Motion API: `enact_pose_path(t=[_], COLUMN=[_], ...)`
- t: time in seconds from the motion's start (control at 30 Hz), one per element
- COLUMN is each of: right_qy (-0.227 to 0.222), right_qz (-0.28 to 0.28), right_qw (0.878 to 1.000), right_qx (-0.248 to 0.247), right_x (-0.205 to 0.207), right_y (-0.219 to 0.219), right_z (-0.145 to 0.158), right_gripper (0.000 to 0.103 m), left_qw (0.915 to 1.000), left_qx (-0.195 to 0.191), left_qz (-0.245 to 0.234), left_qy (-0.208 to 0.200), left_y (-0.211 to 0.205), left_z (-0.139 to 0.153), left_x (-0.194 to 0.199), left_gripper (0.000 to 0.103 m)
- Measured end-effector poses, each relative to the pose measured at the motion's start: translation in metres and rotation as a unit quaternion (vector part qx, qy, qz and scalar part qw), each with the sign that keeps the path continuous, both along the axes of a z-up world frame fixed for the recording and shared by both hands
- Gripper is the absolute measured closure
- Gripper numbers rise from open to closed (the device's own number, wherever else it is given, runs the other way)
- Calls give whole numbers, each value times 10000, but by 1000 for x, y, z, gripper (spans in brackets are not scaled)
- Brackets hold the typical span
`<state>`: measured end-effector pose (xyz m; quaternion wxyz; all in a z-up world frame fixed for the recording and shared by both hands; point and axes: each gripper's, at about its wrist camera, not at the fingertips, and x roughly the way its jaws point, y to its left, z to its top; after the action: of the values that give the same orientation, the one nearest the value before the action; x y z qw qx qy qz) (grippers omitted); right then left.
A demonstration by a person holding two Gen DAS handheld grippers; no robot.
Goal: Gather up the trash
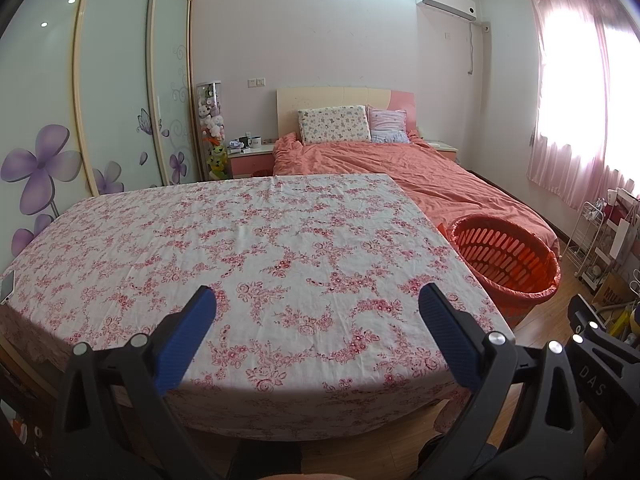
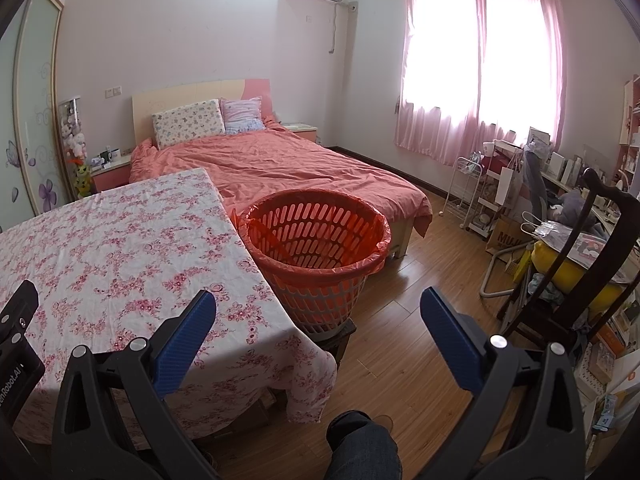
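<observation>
Both grippers released, nothing held; no trash visible in either view.
Left gripper [image 1: 318, 294] over floral tablecloth [image 1: 240, 248]; orange basket [image 1: 506, 258] cropped mid-right. Right gripper [image 2: 318, 300] view shows the whole basket centre frame, on a stool [image 2: 338, 334], plus cluttered chair [image 2: 580, 264] at right.

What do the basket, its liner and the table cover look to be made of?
Basket: rigid moulded plastic, judging by its even slotted walls, orange-red and matte. Liner: thin translucent red plastic film, glossy and crinkled, folded over the rim. Table cover: woven fabric, probably cotton, matte with a pink floral print; it shows creases and drapes softly at the corner.
</observation>
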<state>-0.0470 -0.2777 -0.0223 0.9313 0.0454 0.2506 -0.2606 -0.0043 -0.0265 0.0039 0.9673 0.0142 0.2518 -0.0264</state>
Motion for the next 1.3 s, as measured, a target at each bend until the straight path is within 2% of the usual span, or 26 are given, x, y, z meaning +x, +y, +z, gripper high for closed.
enact_pose_path(t=[1.3], right_qy=[6], right_qz=[7], right_qw=[10000], right_qx=[8], right_x=[1], right_y=[1], right_z=[0], right_gripper=[2], left_qw=[10000], left_qx=[18], left_qz=[5], left_qy=[6], left_y=[4], left_z=[-2], left_x=[-1], left_gripper=[4])
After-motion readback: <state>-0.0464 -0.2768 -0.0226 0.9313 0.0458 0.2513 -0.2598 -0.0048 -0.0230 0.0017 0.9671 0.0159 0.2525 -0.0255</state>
